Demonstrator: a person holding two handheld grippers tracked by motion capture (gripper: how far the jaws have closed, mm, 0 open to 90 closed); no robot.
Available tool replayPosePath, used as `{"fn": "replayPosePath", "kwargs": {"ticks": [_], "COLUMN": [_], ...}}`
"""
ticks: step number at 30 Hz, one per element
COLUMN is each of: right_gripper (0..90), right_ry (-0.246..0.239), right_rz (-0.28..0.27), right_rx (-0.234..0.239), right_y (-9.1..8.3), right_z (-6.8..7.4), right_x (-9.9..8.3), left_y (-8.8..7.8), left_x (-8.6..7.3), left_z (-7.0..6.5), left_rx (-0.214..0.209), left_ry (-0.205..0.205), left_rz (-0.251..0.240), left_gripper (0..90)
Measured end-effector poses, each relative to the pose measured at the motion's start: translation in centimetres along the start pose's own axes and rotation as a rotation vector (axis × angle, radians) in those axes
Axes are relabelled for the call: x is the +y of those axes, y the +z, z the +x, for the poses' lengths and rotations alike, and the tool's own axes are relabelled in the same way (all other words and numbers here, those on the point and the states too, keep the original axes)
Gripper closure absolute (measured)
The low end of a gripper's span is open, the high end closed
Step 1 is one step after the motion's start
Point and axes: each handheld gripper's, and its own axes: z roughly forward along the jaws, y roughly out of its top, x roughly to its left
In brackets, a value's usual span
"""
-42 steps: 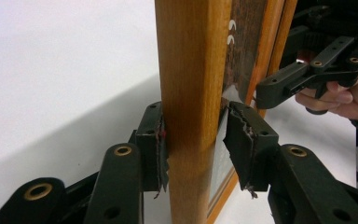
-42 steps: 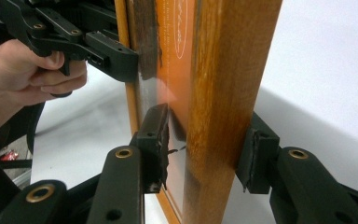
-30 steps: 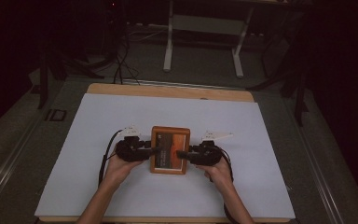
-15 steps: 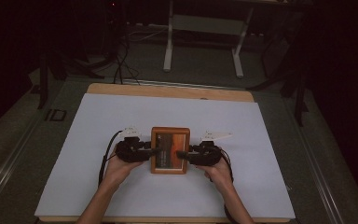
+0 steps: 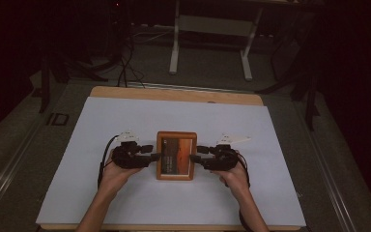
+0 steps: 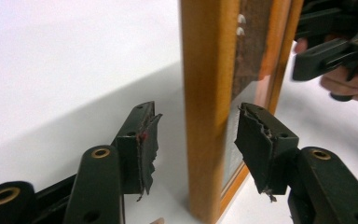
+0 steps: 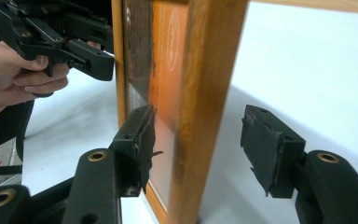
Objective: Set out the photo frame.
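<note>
While lying flat at the near middle of the worktop [image 5: 125,116], picture frame [image 5: 176,155] flanked by both tongs, one at each long side. Left tongs [image 5: 155,156] at the frame's left edge, right tongs [image 5: 194,157] at its right edge.

Left tongs: jaws apart, just been opening, wooden side rail between them with clear gaps on both sides, pads [image 6: 150,140] torn and not pressing. Right tongs: jaws likewise apart, just been opening, opposite rail between them, one pad [image 7: 145,140] close to the glass face, the other well off the wood. No grip on the frame from either side.

Edges and room: frame set well in from every edge of the white sheet; near edge of the worktop closest, far edge well apart. Open white surface to left, right and beyond the frame, nothing lying on it. Strip of bare wood visible along the far edge past the sheet.

Surroundings: cable [image 5: 104,155] looping from the left tongs back beside the left hand [image 5: 115,175]; right hand [image 5: 235,175] on the right tongs. Metal stand legs [image 5: 175,43] and loose floor cables [image 5: 125,63] beyond the worktop, well clear of it. Floor dark all round.

Obstructions: none between tongs and frame; each hand's own forearm occupying the near strip of the sheet.
</note>
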Motion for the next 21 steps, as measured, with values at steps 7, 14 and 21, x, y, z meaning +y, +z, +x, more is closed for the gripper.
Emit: {"fn": "replayPosePath", "kwargs": {"ticks": [7, 14, 21], "right_gripper": [42.7, 42.0, 40.6], "right_ry": [0.009, 0.016, 0.043], "right_rz": [-0.028, -0.029, -0.023], "right_rx": [-0.033, -0.085, -0.124], "right_y": [-2.3, -4.1, -5.4], "right_z": [-0.9, -1.7, -2.7], "right_x": [0.2, 0.0, -0.6], "left_y": [-1.8, -2.6, -2.6], "left_x": [-0.2, -0.6, -1.0], "left_z": [1.2, 1.9, 2.2], "left_rx": [0.085, 0.162, 0.23], "left_ry": [-0.018, -0.021, -0.013], "left_rz": [-0.013, 0.015, 0.057], "left_gripper": [46.6, 46.5, 45.8]}}
